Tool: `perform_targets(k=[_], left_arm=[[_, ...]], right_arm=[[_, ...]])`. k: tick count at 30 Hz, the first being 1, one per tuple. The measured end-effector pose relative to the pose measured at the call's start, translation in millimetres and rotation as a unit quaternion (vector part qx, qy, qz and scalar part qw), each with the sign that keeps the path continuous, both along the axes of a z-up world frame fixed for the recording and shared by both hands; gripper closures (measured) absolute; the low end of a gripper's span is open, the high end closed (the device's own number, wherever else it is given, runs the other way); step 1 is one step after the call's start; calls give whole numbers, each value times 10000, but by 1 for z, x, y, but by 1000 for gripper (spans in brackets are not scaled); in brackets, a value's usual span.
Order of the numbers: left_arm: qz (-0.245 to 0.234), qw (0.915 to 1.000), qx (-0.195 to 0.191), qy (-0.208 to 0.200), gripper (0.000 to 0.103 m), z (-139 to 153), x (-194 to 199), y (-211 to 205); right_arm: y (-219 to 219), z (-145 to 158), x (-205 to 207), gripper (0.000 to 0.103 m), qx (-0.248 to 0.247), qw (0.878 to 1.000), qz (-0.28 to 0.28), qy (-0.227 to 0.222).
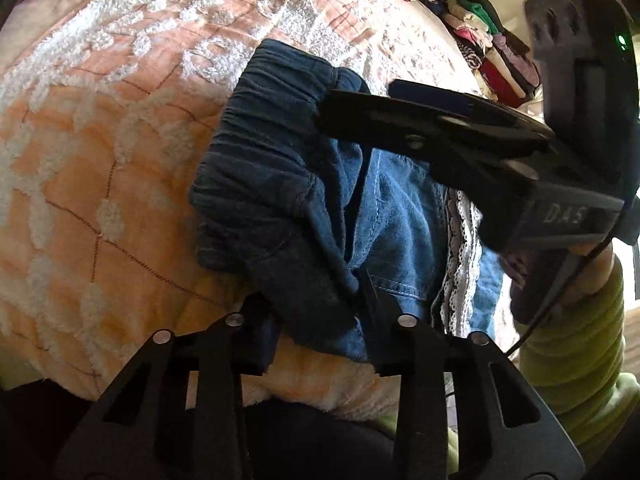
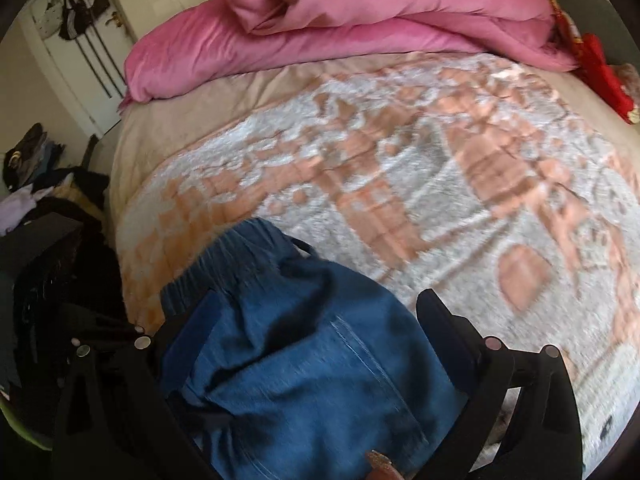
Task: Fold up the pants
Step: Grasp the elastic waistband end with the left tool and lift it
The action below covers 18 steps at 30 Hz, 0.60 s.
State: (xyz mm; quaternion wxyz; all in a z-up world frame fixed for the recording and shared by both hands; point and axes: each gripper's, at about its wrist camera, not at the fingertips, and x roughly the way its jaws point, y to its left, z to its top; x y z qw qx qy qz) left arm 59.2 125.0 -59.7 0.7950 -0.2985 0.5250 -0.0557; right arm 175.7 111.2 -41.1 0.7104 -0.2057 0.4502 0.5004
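Two claws are meeting on the blue denim pants (image 1: 280,200), which are lying bunched on the peach-and-white bedspread (image 1: 100,140). From the left wrist, the left claw (image 1: 316,340) is gripping a fold of denim between narrowed fingers, while the right claw (image 1: 360,116) is pinching the elastic waistband. From the right wrist, the right claw (image 2: 320,320) is standing wide around the pants (image 2: 300,360), grip unclear; pink duvet (image 2: 340,32) is lying beyond.

"DAS" on right tool (image 1: 360,114) body.
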Motion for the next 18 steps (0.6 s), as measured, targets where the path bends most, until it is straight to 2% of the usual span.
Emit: perform_targets(k=[7, 9, 10, 11, 12, 14, 16, 18], left_arm=[[44, 9999, -162, -23, 78, -1, -2, 3], [44, 9999, -164, -22, 78, -1, -3, 4], [43, 9999, -151, -19, 78, 0, -4, 3], [37, 9999, -141, -22, 78, 0, -4, 3], [13, 9999, -133, -48, 78, 1, -5, 2], [-20, 9998, -140, -126, 78, 3, -7, 1], [-37, 9997, -109, -199, 78, 6, -9, 0], [-61, 9993, 53, -355, 78, 12, -13, -4]], right_arm=[[23, -20, 3, 5, -44, 9985, 291, 460], [26, -26, 3, 20, 36, 9969, 418, 669], [26, -28, 2, 35, 122, 9951, 512, 837], [25, -28, 0, 45, 200, 9939, 574, 919], [23, -26, -2, 47, 256, 9940, 617, 868], [16, -18, -6, 59, 385, 9948, 615, 717], [1, -7, -5, 66, 631, 9936, 519, 774], [-13, 2, -5, 68, 860, 9922, 457, 778]])
